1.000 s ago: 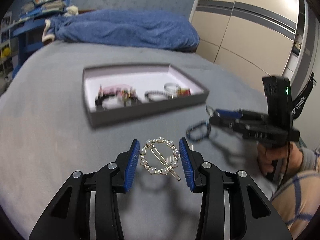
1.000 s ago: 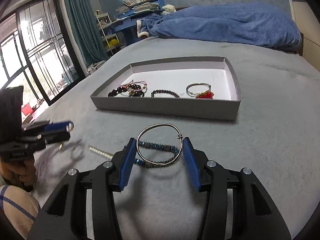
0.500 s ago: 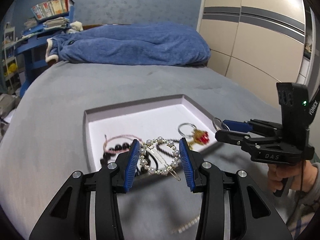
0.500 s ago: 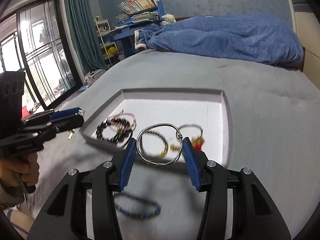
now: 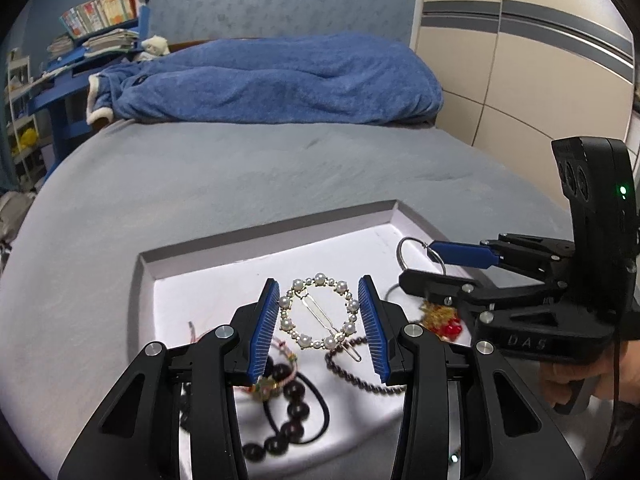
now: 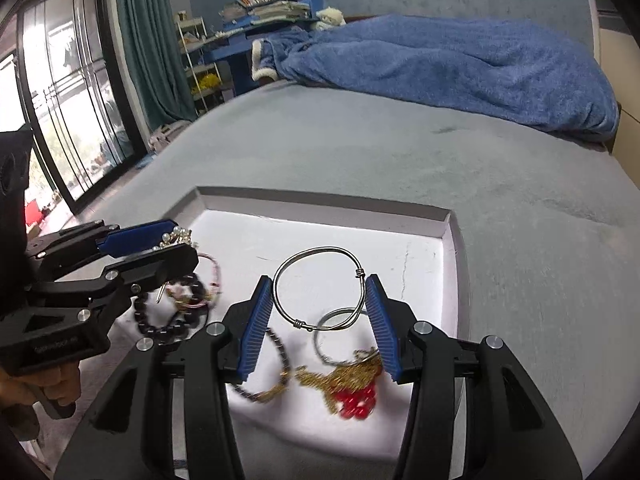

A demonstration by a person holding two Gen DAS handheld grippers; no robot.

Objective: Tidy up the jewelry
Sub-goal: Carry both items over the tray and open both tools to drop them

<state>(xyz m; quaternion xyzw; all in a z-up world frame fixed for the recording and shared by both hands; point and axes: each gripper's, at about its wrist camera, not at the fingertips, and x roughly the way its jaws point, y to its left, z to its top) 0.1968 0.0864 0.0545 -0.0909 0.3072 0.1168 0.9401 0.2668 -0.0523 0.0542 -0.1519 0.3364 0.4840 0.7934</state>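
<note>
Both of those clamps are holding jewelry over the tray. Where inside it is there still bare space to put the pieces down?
The far strip of the tray is bare, along its back wall and into the far right corner. The near half is crowded: black bead bracelet on the left, dark bead chain in the middle, gold-and-red charm bangle on the right.

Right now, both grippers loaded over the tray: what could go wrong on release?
1. The pearl ring hair clip in the left gripper hangs above the black bead bracelet and pink cord; dropped here it may tangle with them.
2. The silver wire bangle in the right gripper sits over the gold chain with red beads; it could snag.
3. Both grippers crowd the grey shallow tray; they might collide.
</note>
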